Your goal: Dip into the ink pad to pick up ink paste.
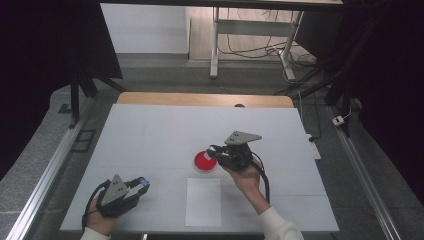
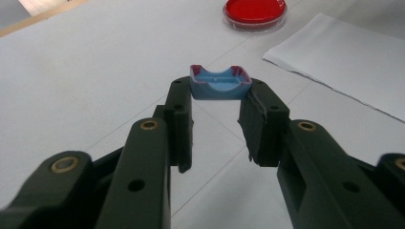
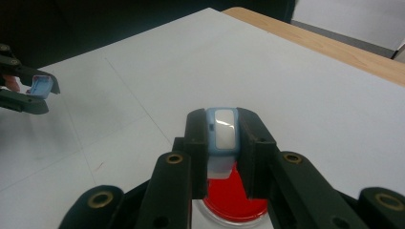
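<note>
The right claw (image 1: 216, 152) is clenched on a small blue stamp with a white top (image 3: 224, 131). It holds the stamp just above the round red ink dish (image 1: 205, 161), which sits near the middle of the white worktop (image 1: 150, 140). In the right gripper view the red dish (image 3: 231, 200) shows right under the stamp, but I cannot tell if the stamp touches the ink. The left claw (image 1: 144, 184) is at about eight o'clock from the dish, near the front edge of the worktop. It grips a little blue cap with red smears on its rim (image 2: 220, 83), which looks like the stamp's cover. I think the step now is getting red ink on the stamp. A white sheet of paper (image 1: 203, 201) lies at six o'clock from the dish, just beside it. The next move is likely to lift the stamp and bring it toward six o'clock, then press it flat on the paper. The stamp should stay level so the mark comes out whole. There is lots of open room: the worktop is bare toward twelve o'clock and nine o'clock. The left claw is well apart from the paper, so it should not get in the way. The paper's near end is close to the front edge of the worktop, so the stamp is safer in the middle of the sheet.
</note>
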The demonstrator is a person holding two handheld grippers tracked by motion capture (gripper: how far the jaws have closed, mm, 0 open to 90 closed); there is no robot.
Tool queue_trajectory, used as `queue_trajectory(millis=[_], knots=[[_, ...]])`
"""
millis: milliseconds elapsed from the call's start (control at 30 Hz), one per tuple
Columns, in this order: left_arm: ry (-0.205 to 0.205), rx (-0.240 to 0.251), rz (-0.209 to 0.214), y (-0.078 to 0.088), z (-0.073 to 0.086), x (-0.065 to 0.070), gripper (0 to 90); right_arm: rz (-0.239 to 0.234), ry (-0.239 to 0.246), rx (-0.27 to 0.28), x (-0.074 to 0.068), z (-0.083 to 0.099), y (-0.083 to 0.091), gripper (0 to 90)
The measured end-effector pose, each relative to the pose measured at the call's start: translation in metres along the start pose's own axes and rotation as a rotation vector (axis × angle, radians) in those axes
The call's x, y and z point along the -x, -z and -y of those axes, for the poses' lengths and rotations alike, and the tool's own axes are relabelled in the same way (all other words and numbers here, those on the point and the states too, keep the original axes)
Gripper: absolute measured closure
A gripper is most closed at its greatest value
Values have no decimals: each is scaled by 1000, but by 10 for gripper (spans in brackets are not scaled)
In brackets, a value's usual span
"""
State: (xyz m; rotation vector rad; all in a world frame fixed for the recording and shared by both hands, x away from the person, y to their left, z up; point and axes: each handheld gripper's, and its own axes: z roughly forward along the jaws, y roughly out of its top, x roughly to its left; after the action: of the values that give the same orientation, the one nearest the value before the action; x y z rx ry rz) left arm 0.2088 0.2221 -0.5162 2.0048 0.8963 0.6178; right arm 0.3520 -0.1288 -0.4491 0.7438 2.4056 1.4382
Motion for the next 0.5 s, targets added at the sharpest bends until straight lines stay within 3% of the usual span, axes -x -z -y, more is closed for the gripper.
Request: queue_trajectory(millis=[500], knots=[[0,-2,1,0,0,0,657,-4,19,-42,0,-3,-19,755]])
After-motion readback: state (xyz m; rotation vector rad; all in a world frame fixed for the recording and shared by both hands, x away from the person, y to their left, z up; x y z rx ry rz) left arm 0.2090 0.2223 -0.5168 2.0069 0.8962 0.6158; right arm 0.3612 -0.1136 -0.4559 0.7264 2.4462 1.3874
